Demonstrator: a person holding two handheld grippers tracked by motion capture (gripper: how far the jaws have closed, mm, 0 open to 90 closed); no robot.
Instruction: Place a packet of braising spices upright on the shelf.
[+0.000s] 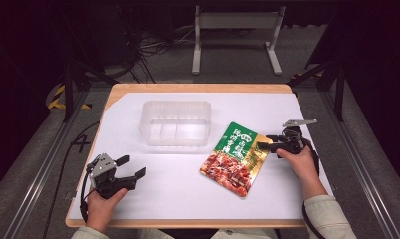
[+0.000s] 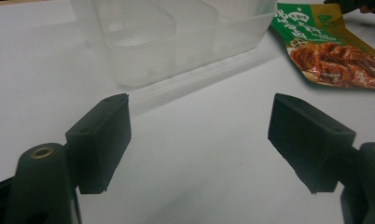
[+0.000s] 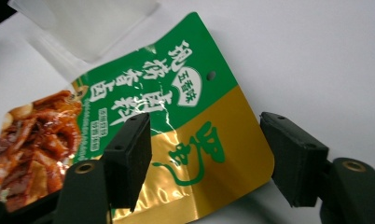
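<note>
The food pouch (image 1: 234,158), green at its far end and gold along its right edge, lies flat on the white tabletop (image 1: 297,194), right of centre. The right tongs (image 1: 262,145) sit at its gold corner, spread wide with that corner between the jaws, not clamped. Just left and farther back stands a clear plastic container (image 1: 175,122). The left tongs (image 1: 132,167) rest released, near left.
</note>
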